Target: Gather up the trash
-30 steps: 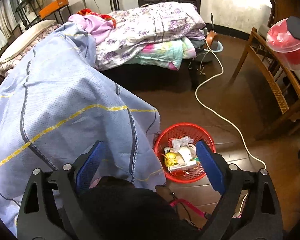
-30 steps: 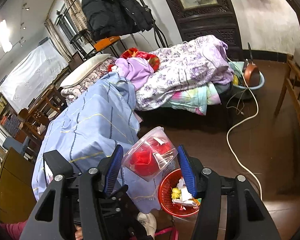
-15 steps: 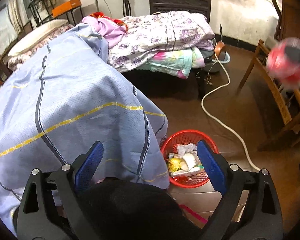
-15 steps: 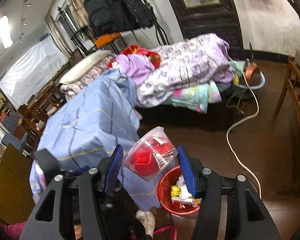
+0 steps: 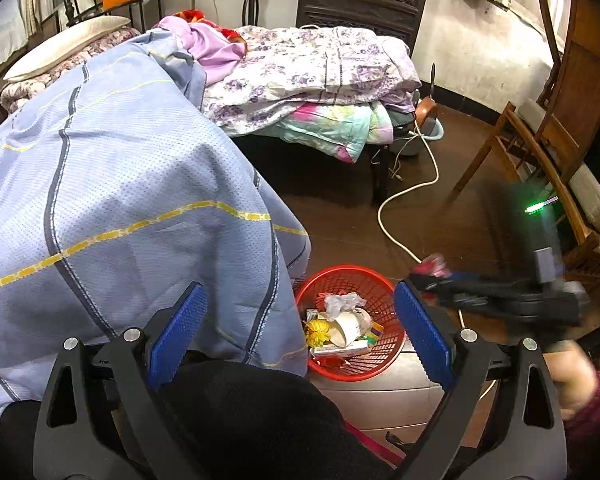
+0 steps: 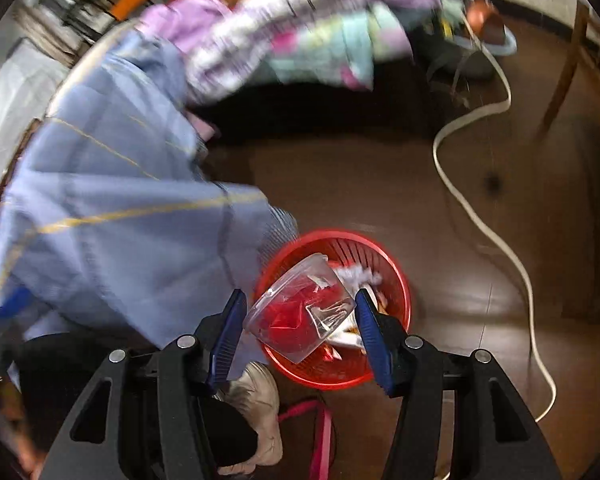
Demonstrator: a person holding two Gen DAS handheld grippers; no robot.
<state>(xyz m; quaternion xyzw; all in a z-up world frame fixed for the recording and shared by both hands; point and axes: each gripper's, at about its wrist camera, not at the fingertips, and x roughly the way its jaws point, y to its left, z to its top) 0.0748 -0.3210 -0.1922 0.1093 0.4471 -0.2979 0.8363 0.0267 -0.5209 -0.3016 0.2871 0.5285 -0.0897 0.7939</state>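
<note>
Bedroom, dark wood floor. Right gripper (image 6: 300, 322): 2 blue pads closed on clear plastic container (image 6: 300, 308) of red scraps, held tilted directly above red trash basket (image 6: 392, 280), mouth facing away. Left gripper (image 5: 298, 336): spread wide, empty, beside blue blanket (image 5: 120, 184).
</note>
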